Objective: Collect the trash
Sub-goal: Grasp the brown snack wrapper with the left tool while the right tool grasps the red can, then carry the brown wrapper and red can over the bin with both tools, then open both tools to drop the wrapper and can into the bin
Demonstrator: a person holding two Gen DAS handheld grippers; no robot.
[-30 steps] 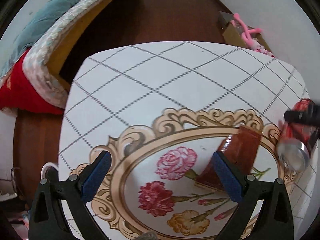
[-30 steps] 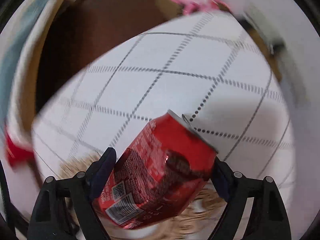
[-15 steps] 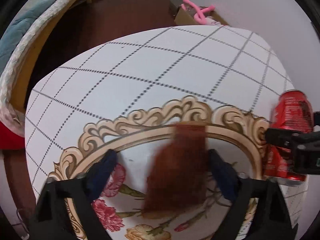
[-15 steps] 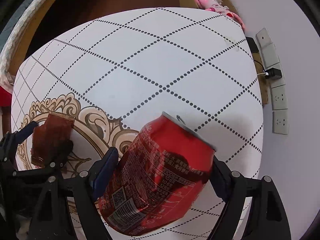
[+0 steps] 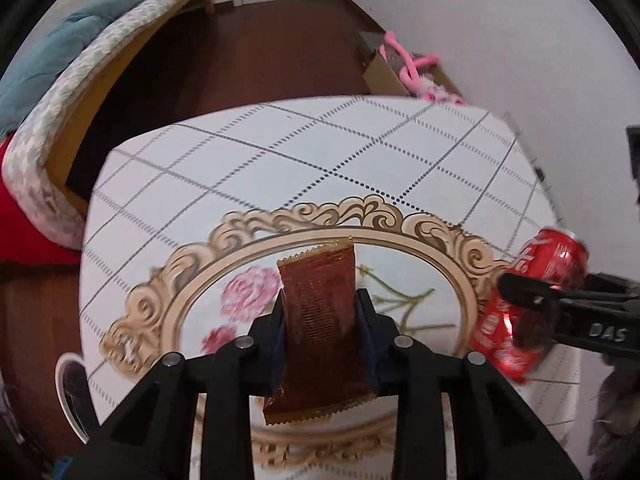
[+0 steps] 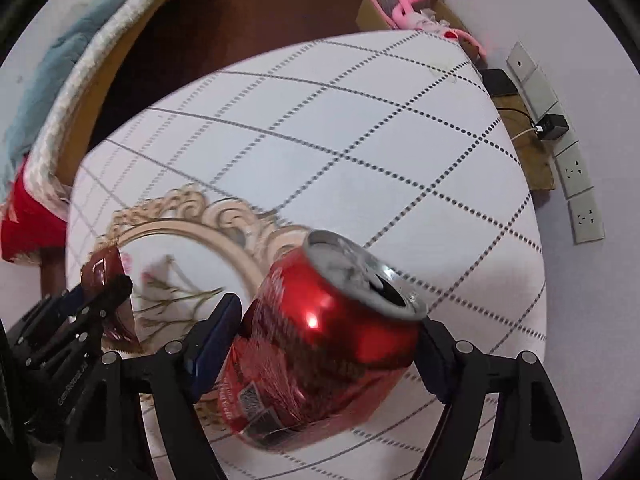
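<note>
Jaws of the left gripper [image 5: 322, 320] pinch a brown snack wrapper [image 5: 320, 320] by its two long edges, and those of the right gripper [image 6: 328, 344] clamp a red soda can [image 6: 320, 348]; both pieces hang above the counter [image 6: 360, 140]. Judging by this, pickup is finished: no other litter shows on the patterned top. What remains is the drop-off, and no bin is in view. The wrapper's long axis runs forward along the fingers, serrated end away. The can tilts, its opened top up and away to the right.
</note>
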